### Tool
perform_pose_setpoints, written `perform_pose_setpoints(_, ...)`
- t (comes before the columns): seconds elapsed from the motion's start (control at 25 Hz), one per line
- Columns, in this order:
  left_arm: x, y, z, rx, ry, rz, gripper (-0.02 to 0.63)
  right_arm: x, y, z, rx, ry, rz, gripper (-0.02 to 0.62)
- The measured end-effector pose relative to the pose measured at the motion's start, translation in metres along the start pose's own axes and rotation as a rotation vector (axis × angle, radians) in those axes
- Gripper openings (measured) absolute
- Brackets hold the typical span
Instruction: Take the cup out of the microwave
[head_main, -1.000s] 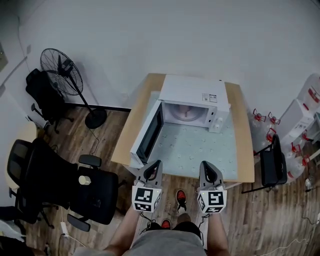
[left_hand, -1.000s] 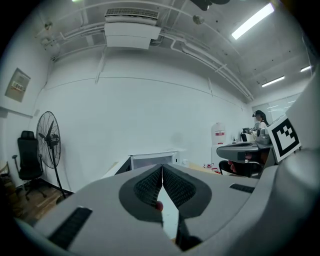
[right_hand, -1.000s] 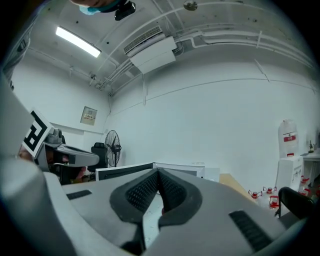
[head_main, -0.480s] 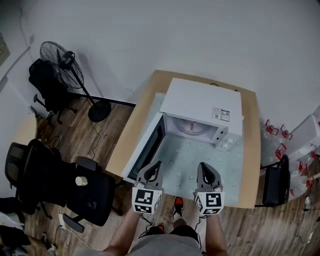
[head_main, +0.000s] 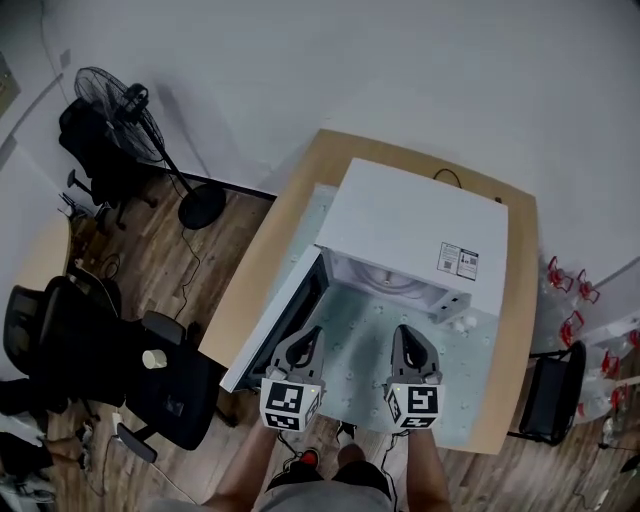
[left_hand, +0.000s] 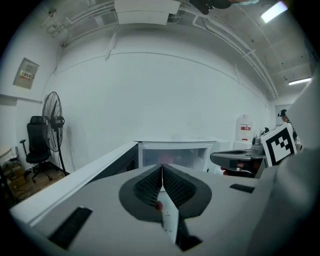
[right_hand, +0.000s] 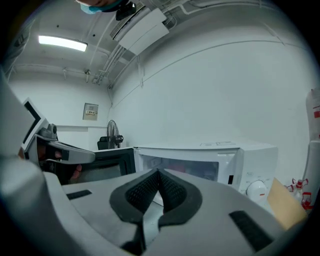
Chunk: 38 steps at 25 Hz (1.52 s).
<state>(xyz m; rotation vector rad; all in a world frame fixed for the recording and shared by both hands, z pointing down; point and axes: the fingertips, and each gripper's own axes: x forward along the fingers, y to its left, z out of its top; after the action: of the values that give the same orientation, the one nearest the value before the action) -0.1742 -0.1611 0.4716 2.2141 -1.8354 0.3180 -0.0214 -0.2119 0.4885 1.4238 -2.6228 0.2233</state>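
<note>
1. Head view shows the microwave (head_main: 415, 235) on the table (head_main: 520, 300). Its door (head_main: 280, 315) hangs wide open on the left side.
2. The left gripper (head_main: 309, 333) and the right gripper (head_main: 404, 331) sit side by side in front of it. Both are short of the opening.
3. Both grippers are pinched closed with nothing in them. Each gripper view shows its two dark pads pressed together.
4. The cup is inside the microwave, straight ahead of the grippers and deeper in. The right gripper view shows only a faint reddish smudge (right_hand: 175, 167) in there, which is likely the cup.
5. The right gripper lines up with the opening, so it looks like the better one to go in. The left gripper sits close to the open door.
6. The jaws would need to spread apart before they can take the cup.
7. From above, the white top of the microwave hides most of the inside. Nobody can tell yet if the cup stands up straight, or which way a handle points.
</note>
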Motion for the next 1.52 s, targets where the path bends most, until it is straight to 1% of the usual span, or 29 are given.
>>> perform_pose_setpoints(0.24, 0.037, 0.009, -0.012, -0.022, 0.034, 0.025, 0.025, 0.042, -0.021, -0.018, 0.005, 0.023, 0.013, 0.017)
perform_pose_setpoints(0.44, 0.060, 0.015, -0.018, -0.028, 0.042, 0.037, 0.025, 0.075, -0.034, -0.031, -0.016, 0.032, 0.014, 0.017)
perform_pose_setpoints(0.8, 0.082, 0.026, -0.023, -0.035, 0.065, 0.054, 0.025, 0.130, -0.048, -0.037, -0.046, 0.033, -0.007, 0.022)
perform_pose_setpoints(0.92, 0.086, 0.028, -0.025, -0.041, 0.069, 0.055, 0.025, 0.146, -0.051, -0.039, -0.044, 0.036, -0.008, 0.102)
perform_pose_setpoints(1.08, 0.090, 0.029, -0.026, -0.048, 0.077, 0.056, 0.025, 0.166, -0.053, -0.042, -0.050, 0.036, -0.013, 0.179)
perform_pose_setpoints(1.16, 0.092, 0.030, -0.027, -0.046, 0.080, 0.057, 0.025, 0.176, -0.054, -0.045, -0.054, 0.038, -0.015, 0.232)
perform_pose_setpoints(1.24, 0.093, 0.031, -0.029, -0.047, 0.084, 0.059, 0.025, 0.185, -0.055, -0.047, -0.055, 0.044, -0.024, 0.300)
perform_pose_setpoints(1.32, 0.095, 0.032, -0.031, -0.050, 0.087, 0.061, 0.025, 0.192, -0.058, -0.049, -0.050, 0.053, -0.038, 0.339)
perform_pose_setpoints(1.52, 0.096, 0.037, -0.034, -0.055, 0.096, 0.068, 0.025, 0.209, -0.060, -0.054, -0.054, 0.081, -0.058, 0.375)
